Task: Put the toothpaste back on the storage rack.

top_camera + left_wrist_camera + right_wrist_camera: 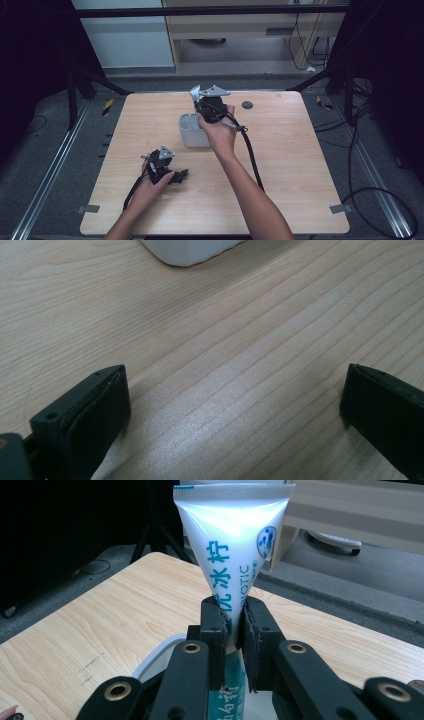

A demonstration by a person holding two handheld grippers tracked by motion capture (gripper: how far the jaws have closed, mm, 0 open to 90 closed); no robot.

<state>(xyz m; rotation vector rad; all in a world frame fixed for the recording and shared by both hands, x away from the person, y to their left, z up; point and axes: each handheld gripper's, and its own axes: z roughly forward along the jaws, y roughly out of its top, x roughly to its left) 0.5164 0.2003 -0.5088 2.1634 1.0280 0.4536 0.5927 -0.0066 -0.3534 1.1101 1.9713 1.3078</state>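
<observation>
Toothpaste tube (235, 555) stands upright, crimped end up, clenched at mid-length in the right tongs (234, 625) directly over the grey cup (192, 131) on the worktop (295, 150). Left tongs (235, 410) rest released, well apart near the front edge.

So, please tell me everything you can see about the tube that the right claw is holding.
The tube is a soft, glossy white plastic squeeze tube with teal printed characters, a small round blue logo and a teal-edged flat crimped end. It stands upright, crimped end up, widening toward the top. The right claw is shut on it at mid-height, its black pads pressing both sides. Its lower part is teal and goes down toward the white container on the wooden table; whether it touches the container I cannot tell.
</observation>
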